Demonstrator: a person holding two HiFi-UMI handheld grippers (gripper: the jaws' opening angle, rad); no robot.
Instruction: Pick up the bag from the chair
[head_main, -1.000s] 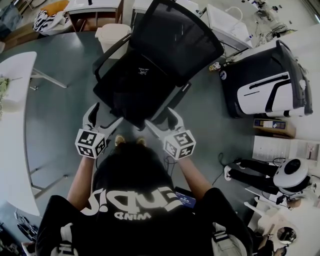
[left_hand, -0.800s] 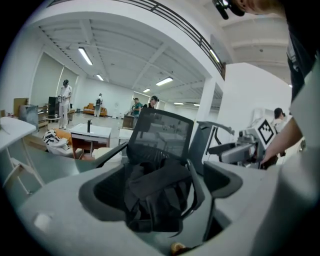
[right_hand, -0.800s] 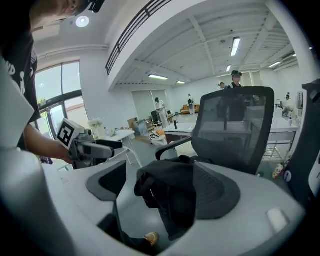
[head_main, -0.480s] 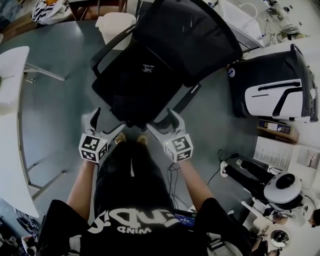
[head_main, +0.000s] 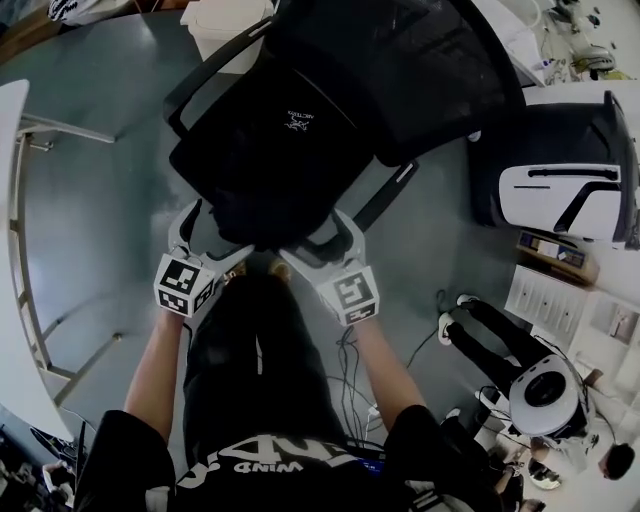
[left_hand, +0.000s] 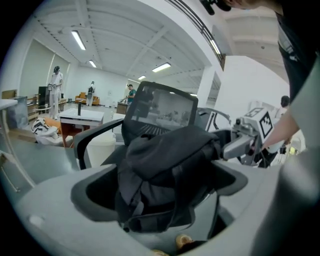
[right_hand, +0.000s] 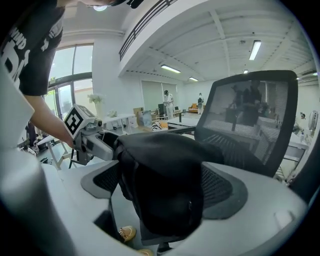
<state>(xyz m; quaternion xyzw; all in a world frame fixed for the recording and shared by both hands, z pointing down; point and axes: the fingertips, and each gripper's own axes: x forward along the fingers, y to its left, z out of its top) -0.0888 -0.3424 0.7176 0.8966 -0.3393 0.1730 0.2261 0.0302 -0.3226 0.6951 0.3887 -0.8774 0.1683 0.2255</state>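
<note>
A black bag (head_main: 270, 150) with a small white logo lies on the seat of a black mesh office chair (head_main: 400, 70). Both grippers are at the seat's front edge, one on each side of the bag's near end. In the head view my left gripper (head_main: 218, 232) and right gripper (head_main: 315, 235) are both open. In the left gripper view the bag (left_hand: 165, 170) hangs between the wide jaws of my left gripper (left_hand: 160, 192), and the right gripper (left_hand: 250, 135) shows beyond it. In the right gripper view the bag (right_hand: 165, 175) fills the gap of my right gripper (right_hand: 165, 195).
The chair's armrests (head_main: 210, 70) flank the seat. A white bin (head_main: 225, 15) stands behind the chair. A black and white case (head_main: 560, 185) sits at the right, a white table (head_main: 10, 200) at the left. Cables (head_main: 350, 365) and a person's legs (head_main: 490, 325) are on the floor.
The chair and bag have grown larger and moved down the head view. Both grippers have come up against the seat's front edge beside the bag, still open.
</note>
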